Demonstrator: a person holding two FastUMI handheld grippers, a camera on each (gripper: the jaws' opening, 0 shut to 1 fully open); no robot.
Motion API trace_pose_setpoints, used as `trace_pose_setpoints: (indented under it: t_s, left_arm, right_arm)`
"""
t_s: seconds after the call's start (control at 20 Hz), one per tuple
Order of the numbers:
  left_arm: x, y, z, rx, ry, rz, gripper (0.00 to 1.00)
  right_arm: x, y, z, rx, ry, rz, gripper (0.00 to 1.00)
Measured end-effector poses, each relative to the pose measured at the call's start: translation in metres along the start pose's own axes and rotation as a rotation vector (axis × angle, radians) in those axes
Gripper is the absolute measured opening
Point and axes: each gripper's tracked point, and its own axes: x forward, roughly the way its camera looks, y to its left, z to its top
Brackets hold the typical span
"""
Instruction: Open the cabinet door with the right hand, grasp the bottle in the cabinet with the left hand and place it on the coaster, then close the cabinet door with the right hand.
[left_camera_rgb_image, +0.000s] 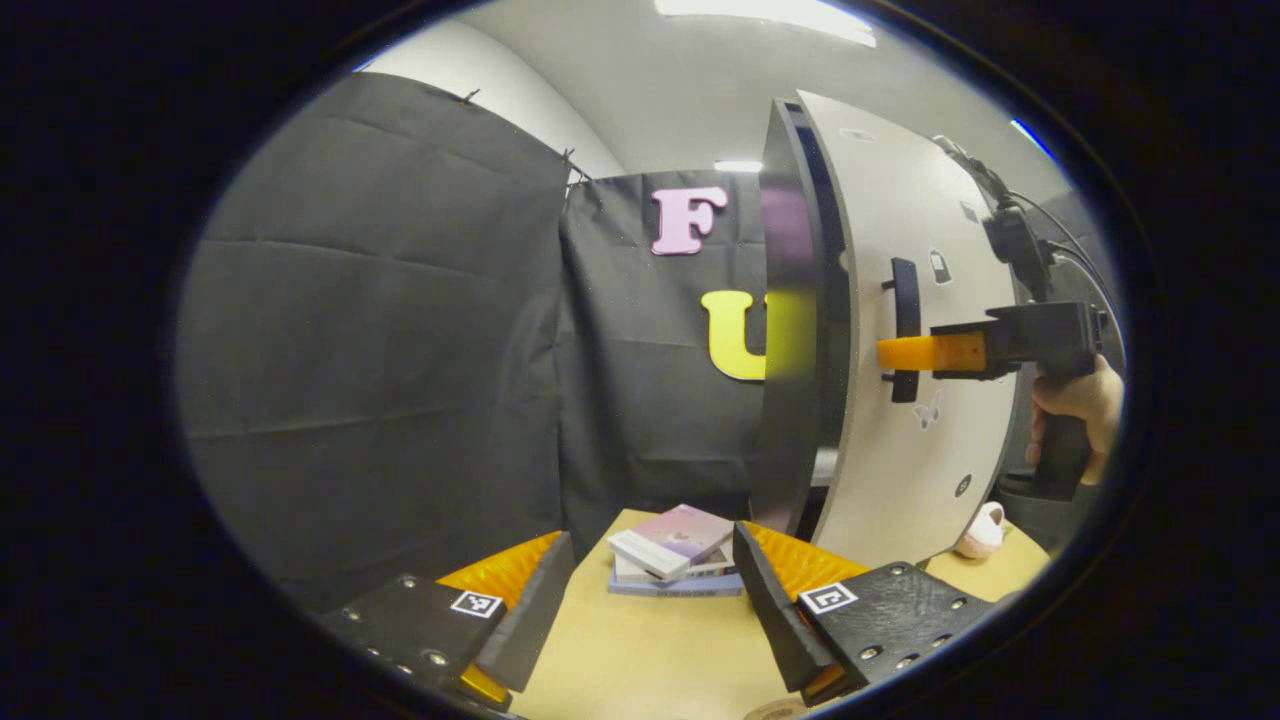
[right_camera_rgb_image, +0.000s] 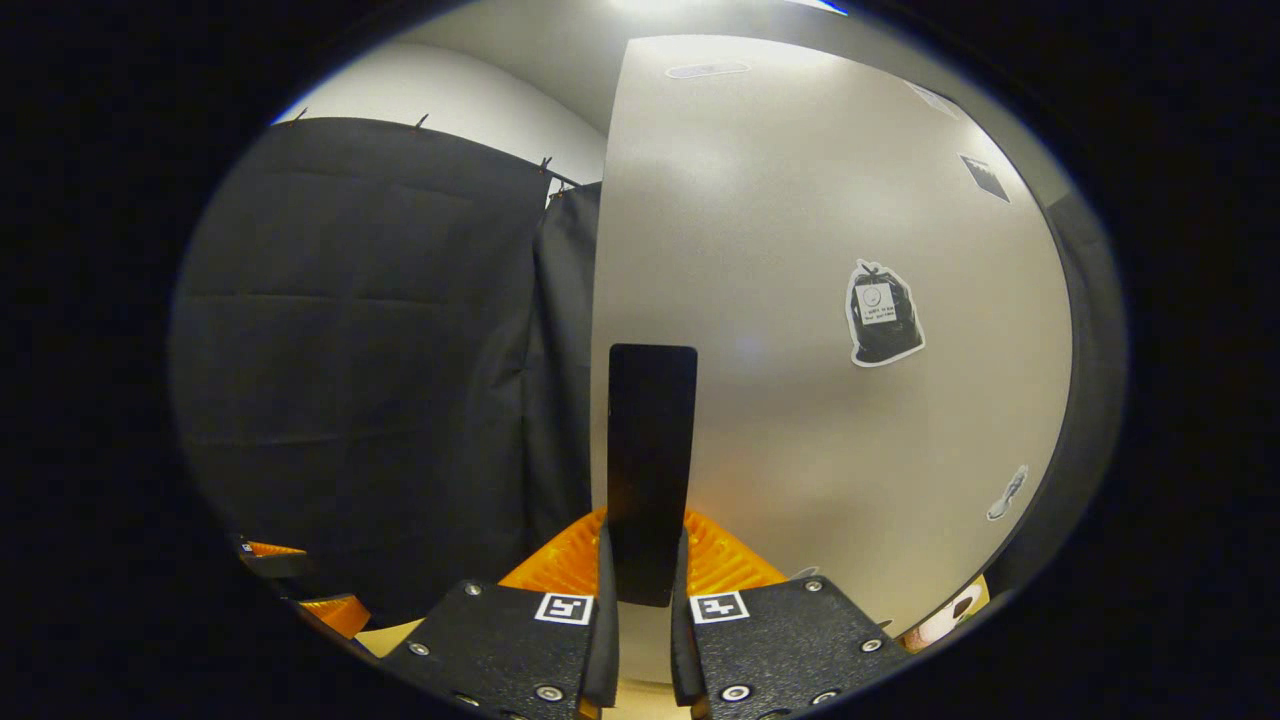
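The right gripper (right_camera_rgb_image: 645, 590) was clamped on the door handle (right_camera_rgb_image: 651, 470), a dark vertical bar mounted on the cabinet door (right_camera_rgb_image: 800, 300); both fingers pressed against the bar's sides near its lower end. In the left gripper view, the same gripper (left_camera_rgb_image: 900, 353) reached the handle (left_camera_rgb_image: 905, 300) from the door's outer face, held by a hand (left_camera_rgb_image: 1080, 400) at the right edge of that view. The door stood partly open, its dark edge turned toward the left gripper's camera. Stickers (right_camera_rgb_image: 882, 312) were fixed to the door's pale face.

The left gripper (left_camera_rgb_image: 650, 590) hung above the table (left_camera_rgb_image: 650, 660) with its fingers spread wide and nothing between them. A stack of books (left_camera_rgb_image: 672, 555) lay on the table toward its far edge, just beside the foot of the door. A small pale object (left_camera_rgb_image: 982, 530) sat near the table's right edge, beyond the door.

The bottle lay out of sight behind the door; its position could not be told.
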Motion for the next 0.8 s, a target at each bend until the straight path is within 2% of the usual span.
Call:
trace_pose_setpoints:
  t_s: [0.05,0.1,0.25,0.45,0.6,0.75,0.8]
  left_arm:
    - [-0.002,0.001,0.002,-0.010,-0.006,-0.001,1.00]
    - [-0.006,0.001,0.008,-0.008,-0.019,0.002,0.91]
    - [-0.016,-0.003,0.020,0.015,-0.051,0.014,0.91]
    - [-0.033,-0.047,0.018,0.005,-0.036,-0.013,0.91]
    - [-0.054,-0.065,0.039,0.043,-0.060,-0.008,0.92]
    - [-0.074,-0.084,0.039,0.056,-0.070,-0.003,0.91]
    - [-0.078,-0.088,0.040,0.060,-0.070,0.002,0.99]
  right_arm:
    - [-0.003,0.000,0.000,0.001,0.000,0.010,0.22]
    - [-0.004,-0.001,-0.002,0.000,0.000,0.022,0.21]
    - [-0.011,0.000,0.001,-0.002,-0.010,0.072,0.21]
    - [-0.018,-0.001,0.000,-0.003,0.003,0.131,0.21]
    - [-0.021,-0.003,-0.001,-0.004,0.011,0.181,0.21]
    - [-0.022,-0.006,-0.003,-0.006,0.018,0.223,0.21]
    - [-0.021,-0.007,-0.005,-0.004,0.018,0.237,0.21]
